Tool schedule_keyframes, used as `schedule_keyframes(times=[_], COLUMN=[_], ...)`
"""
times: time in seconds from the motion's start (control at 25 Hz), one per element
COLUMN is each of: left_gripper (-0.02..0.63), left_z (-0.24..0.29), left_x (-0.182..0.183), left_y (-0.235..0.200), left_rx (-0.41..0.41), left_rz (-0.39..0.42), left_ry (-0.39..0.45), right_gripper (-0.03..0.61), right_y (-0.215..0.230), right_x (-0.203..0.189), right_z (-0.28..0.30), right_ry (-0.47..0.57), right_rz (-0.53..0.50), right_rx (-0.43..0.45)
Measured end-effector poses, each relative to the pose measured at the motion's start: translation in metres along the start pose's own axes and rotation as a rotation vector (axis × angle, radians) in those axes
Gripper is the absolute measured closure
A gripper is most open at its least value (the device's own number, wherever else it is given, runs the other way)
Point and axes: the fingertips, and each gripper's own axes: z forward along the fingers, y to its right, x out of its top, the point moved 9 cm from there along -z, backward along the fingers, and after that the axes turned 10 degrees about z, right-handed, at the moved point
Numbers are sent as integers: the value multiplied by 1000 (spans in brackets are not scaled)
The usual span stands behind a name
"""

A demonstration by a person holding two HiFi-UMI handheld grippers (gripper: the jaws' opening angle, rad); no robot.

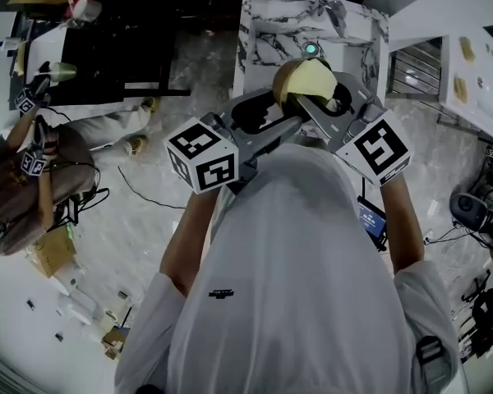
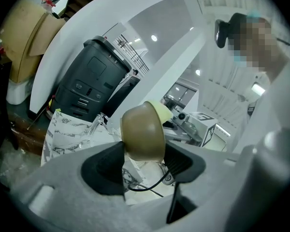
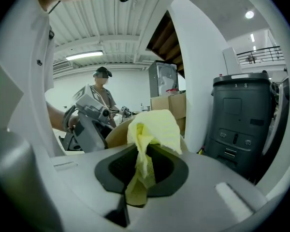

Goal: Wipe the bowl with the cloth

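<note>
We find the bowl point(image 1: 286, 80), olive-brown and tipped on its side, held in the air in front of the person's chest. It is off the marble-patterned table point(image 1: 263, 23) that lies beyond it in the head view. In the left gripper view its rounded outer side point(image 2: 142, 132) faces the camera.

The left gripper point(image 1: 273, 112) is clamped on the bowl, and in its own view point(image 2: 145, 159) we see one dark pad on each side of the bowl's lower edge.

The yellow cloth point(image 1: 315, 80) fills the mouth of the bowl. A fold of it shows past the rim in the left gripper view point(image 2: 162, 111).

The right gripper point(image 1: 335, 103) has its jaws narrowed on the cloth. In its own view point(image 3: 142, 167) we see a bunched strip of cloth point(image 3: 152, 129) pinched between the pads and spreading upward against the bowl's tan rim point(image 3: 117, 133).

Each gripper carries a marker cube, the left cube point(image 1: 201, 156) and the right cube point(image 1: 384, 148), both just above the person's white shirt point(image 1: 296, 261).

Further out, we note a dark grey bin point(image 3: 239, 115) to the right of the cloth in the right gripper view, also seen in the left gripper view point(image 2: 92, 81). A cardboard box point(image 3: 166, 104) stands behind the cloth, and a second person point(image 3: 104, 93) is in the background.
</note>
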Motion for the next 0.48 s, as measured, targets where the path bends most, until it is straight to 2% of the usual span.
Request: schedule_keyframes(times=[0.48], left_gripper=[354], left_z=[-7], left_x=[-4], left_y=[1], left_rx=[-24], left_rz=[-24], left_ry=[4], right_gripper=[539], right_y=[-11], right_x=[-6], right_z=[0], right_ry=[-59], right_rz=[-60], right_rx=[143])
